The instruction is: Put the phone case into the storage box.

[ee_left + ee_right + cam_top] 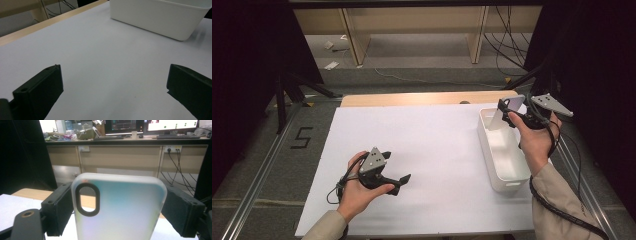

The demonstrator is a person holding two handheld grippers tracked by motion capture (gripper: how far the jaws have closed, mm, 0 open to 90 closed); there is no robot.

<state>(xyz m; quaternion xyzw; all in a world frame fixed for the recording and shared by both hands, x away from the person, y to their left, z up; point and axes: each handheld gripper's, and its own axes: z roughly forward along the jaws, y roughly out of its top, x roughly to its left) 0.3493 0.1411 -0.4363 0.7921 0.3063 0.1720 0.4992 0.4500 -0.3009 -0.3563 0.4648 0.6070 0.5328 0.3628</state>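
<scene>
A translucent white phone case with an oval black camera cutout stands upright between the jaws of my right gripper, held above the far end of a white plastic bin. In the right gripper view the case spans the gap of the gripper, and both black pads press on its side edges. My left gripper rests low over the white sheet at the near left, open with nothing between its jaws. In the left gripper view the gripper faces the bin across bare sheet.
The sheet covers a wooden table whose far edge shows. Aluminium rails run along both sides, and a "5" is marked at the left. Black stand legs and cables lie beyond. A desk with monitors stands far ahead of the right gripper.
</scene>
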